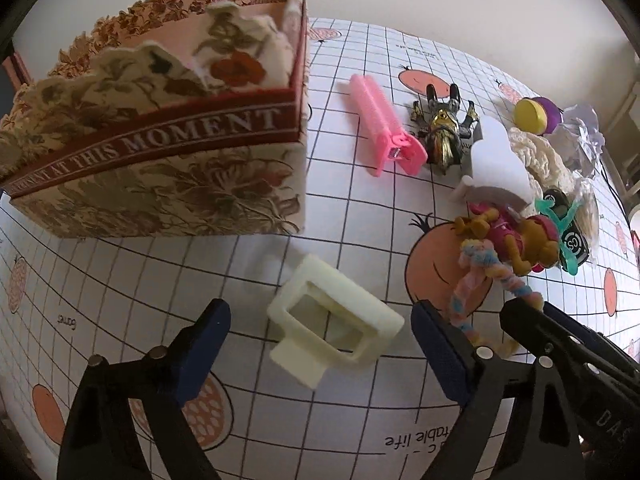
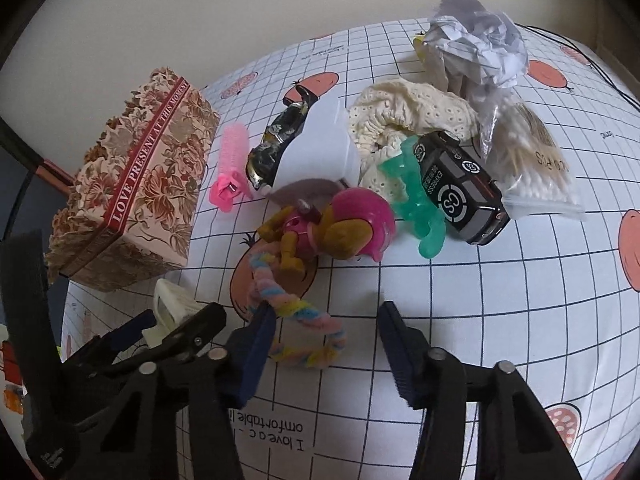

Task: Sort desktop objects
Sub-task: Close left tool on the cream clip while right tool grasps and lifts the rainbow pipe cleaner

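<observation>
We have both tools low over the gridded tablecloth (image 1: 360,208). The left gripper (image 1: 320,336) is spread wide, released, with the cream hair claw (image 1: 334,330) lying on the cloth between its blue pads (image 1: 208,344), touching neither as far as we can see. In the right wrist view that same claw (image 2: 172,308) peeks out behind the left tool, at the near left.

The right gripper (image 2: 324,344) is also wide apart and grasps nothing. Its left pad (image 2: 256,352) sits against the pastel twisted pipe cleaner (image 2: 296,320), which curls on the cloth inside the gap. Whether pad and pipe cleaner actually touch, we cannot tell.

To the far left stands the floral box (image 1: 160,160), open-topped, with folded floral card inside. Just right of it lies the pink hair clip (image 1: 384,128), then the black-and-gold figure (image 1: 444,136) beside it.

Beyond the pipe cleaner we see the pile. The pink-helmeted toy pup (image 2: 332,228) lies on its side, touching the pipe cleaner's far end. A white foam piece (image 2: 316,152) leans over it. To the right, a green translucent figure (image 2: 416,200) rests against the black toy car (image 2: 460,192). Behind them sits cream lace cloth (image 2: 404,120), and a bag of cotton swabs (image 2: 528,160) lies at the right. Crumpled paper (image 2: 476,44) tops the far end.
</observation>
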The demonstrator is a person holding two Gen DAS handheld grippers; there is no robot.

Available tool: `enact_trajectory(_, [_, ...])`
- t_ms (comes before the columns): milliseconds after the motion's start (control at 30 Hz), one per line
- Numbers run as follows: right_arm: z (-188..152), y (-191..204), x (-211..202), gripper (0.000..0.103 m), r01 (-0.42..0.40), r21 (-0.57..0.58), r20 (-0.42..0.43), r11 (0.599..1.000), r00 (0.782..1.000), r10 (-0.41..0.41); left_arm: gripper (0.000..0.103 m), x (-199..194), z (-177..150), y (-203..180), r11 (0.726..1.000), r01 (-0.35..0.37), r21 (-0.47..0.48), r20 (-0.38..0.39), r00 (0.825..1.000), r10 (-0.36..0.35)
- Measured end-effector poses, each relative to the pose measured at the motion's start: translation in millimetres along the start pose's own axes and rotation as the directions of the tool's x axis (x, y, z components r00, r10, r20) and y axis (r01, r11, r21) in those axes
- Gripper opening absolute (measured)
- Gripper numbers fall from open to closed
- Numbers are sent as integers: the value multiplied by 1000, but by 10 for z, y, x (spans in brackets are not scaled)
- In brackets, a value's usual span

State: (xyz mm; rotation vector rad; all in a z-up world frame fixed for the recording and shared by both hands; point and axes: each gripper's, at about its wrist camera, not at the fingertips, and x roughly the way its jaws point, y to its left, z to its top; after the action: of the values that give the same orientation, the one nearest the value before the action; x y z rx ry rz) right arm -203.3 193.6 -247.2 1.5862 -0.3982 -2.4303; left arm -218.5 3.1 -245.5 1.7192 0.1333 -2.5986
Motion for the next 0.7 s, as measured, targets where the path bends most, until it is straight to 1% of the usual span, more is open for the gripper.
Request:
enact_trajectory(33, [-4,14,19,47,2,-6,1,1000,1000,-2,89,-3,0,4,1000,-5,2,3,1000,5])
enact_trajectory(67, [-10,21,21,45,3,-9,1,1000,1000,-3,86,-10,5,7,1000,-12,7,8,1000,12])
enact_trajectory(100, [-12,26,25,42,4,-12,3,1000,1000,-4,84,-13,9,11,1000,-14,10,9,1000,14])
enact_trajectory(133, [-8,36,32,36,-2,-15,1,1000,1000,2,84,-13,16,21,1000,-18,12,10,1000,17])
enact_trajectory(200, [-13,29,45,32,-4,-18,2,1000,1000,4,83,-10,28,31,999,-33,20,10,999,32])
enact_trajectory(233, [-20,36,49,26,0,-26,2,1000,1000,0,81,-10,32,32,999,-46,28,10,999,46])
enact_trajectory(267, [-24,38,51,23,7,-30,4,1000,1000,-7,77,-20,38,40,999,-43,32,16,999,43])
enact_trajectory(300, [-27,36,49,19,17,-32,8,999,1000,-17,74,-25,44,45,998,-44,35,16,999,43])
enact_trajectory(367, [-28,19,46,14,31,-28,11,999,999,-31,72,-34,62,64,998,-43,41,15,999,42])
enact_trajectory(433, [-24,-3,40,12,25,-21,10,999,1000,-25,70,-39,71,86,998,-44,41,16,999,43])
enact_trajectory(500, [-31,0,35,10,18,-18,10,1000,1000,-18,60,-59,80,101,998,-42,49,25,999,41])
enact_trajectory(600, [-20,-5,-21,10,11,-17,26,1000,1000,-10,60,-68,98,149,998,-45,46,25,999,44])
enact_trajectory(700, [16,-15,-100,9,4,-11,44,1000,999,-4,60,-79,99,204,997,-47,52,42,998,45])
